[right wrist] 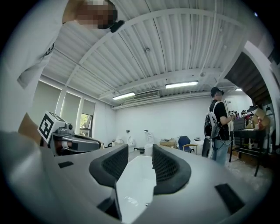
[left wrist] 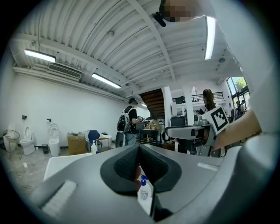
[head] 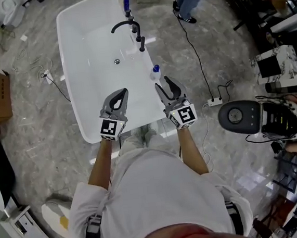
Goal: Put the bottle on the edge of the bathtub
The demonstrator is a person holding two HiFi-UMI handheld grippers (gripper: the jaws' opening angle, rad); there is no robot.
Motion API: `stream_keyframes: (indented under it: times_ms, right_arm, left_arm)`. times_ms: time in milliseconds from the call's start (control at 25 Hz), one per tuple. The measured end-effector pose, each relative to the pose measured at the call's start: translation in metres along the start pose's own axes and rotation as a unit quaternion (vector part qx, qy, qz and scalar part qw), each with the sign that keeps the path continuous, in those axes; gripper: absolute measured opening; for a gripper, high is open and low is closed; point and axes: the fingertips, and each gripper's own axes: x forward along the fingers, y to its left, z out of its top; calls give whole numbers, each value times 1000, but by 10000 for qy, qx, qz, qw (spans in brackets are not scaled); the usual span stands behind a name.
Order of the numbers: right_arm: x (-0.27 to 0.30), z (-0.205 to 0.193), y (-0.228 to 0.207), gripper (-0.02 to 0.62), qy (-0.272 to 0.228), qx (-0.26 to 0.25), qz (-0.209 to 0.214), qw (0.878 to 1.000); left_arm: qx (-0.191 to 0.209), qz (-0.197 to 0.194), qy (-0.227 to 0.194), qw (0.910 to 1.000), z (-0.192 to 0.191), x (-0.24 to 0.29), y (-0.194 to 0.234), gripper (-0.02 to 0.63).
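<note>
bottle [head: 156,71] on bathtub [head: 69,81] edge — upright, just beyond right gripper [head: 163,83] (empty)

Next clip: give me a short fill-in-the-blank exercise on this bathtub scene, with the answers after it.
1. The small white bottle with a blue cap stands on the rim of the white ____.
2. The curved faucet mounted on that rim is coloured ____.
3. The right gripper, its fingers apart, holds ____.

Missing words: bathtub; black; nothing.
</note>
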Motion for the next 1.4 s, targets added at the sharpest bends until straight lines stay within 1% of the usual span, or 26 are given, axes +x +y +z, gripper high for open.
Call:
stream_keyframes:
  times_ms: [160, 200, 240, 280, 360, 400, 520, 640, 840, 1040, 1200, 1400]
  right_arm:
    - [-7, 21, 13, 87, -110, -126, -146, 9998]
    - [-11, 25, 20, 54, -132, -115, -195, 9997]
    - [-14, 29, 29, 9, -139, -77, -212, 9996]
    - [-16, 33, 37, 2, -124, -30, -185, 9997]
    - [-17, 38, 45, 0, -69, 12, -93, 9999]
    - [-17, 38, 43, 0, -45, 9, -83, 10000]
    - [-25, 37, 29, 0, -44, 8, -164, 9999]
    - [-36, 44, 26, 0, -73, -66, -204, 9997]
    - [-38, 54, 26, 0, -120, -175, -234, 9995]
    - [-31, 64, 30, 0, -221, -230, -180, 9993]
    - [-22, 66, 33, 0, -213, -240, -97, 9994]
    - [-10, 61, 35, 0, -170, -280, 18, 9995]
  left_arm:
    - [140, -126, -44, 9998, 21, -13, 3, -5]
    - [144, -142, -28, 9998, 24, -23, 2, -5]
    - [132, -117, 21, 9998, 26, -35, 1, -5]
    - [104, -58, 81, 9999, 28, -46, 0, -5]
    - [17, 32, 140, 9999, 32, -58, -3, -5]
    - [-32, 18, 129, 9999, 32, -56, -5, -5]
    - [-124, -202, 53, 9997, 29, -36, -18, -5]
    - [-69, -409, 24, 9991, 31, -24, -31, -5]
    - [-41, -640, -125, 9979, 49, -9, -34, -5]
    - [-30, -833, -143, 9964, 56, -6, -36, -5]
    - [-61, -854, -92, 9963, 56, -6, -29, -5]
    - [-175, -756, -8, 9970, 49, -4, -14, -5]
